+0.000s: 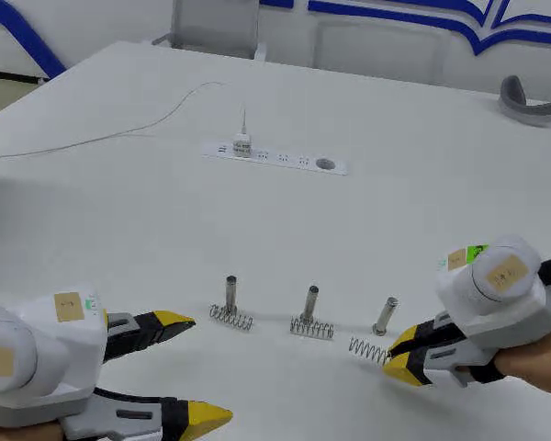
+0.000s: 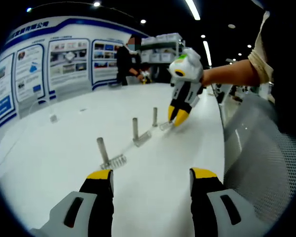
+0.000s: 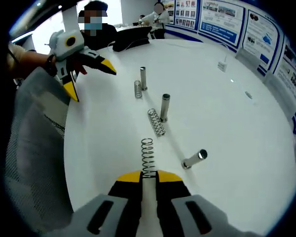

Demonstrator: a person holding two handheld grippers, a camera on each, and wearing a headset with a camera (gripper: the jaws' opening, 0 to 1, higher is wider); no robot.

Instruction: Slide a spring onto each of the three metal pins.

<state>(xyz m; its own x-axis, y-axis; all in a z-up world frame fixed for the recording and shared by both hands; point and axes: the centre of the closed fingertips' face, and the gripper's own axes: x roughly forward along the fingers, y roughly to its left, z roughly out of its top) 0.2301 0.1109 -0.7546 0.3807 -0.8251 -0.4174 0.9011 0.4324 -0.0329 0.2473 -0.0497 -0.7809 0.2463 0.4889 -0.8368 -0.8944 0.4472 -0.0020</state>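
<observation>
- White tabletop point(image 1: 119, 239) carries the whole job. Three metal pins stand in a row on it, the left pin point(image 1: 230, 293), the middle pin point(image 1: 309, 302) and the right pin point(image 1: 385, 315), and none wears a spring yet.
- Left spring point(image 1: 231, 318) and middle spring point(image 1: 312, 328) lie on their sides, each at the foot of its own pin, probably staged so that every pick is short.
- Right spring point(image 1: 367, 349) sits just beside the right pin, its near end clamped between the jaws of the right gripper point(image 1: 399, 356). Gripping it by one end leaves the far end free to go over the pin's top, I judge.
- Left gripper point(image 1: 191, 367) hovers near the left pin, jaws apart and holding nothing. It looks ready to steady a pin or take another spring.
- Farther back lies a power strip point(image 1: 275, 157) with a cable point(image 1: 119, 138) trailing off, well apart from the work.
</observation>
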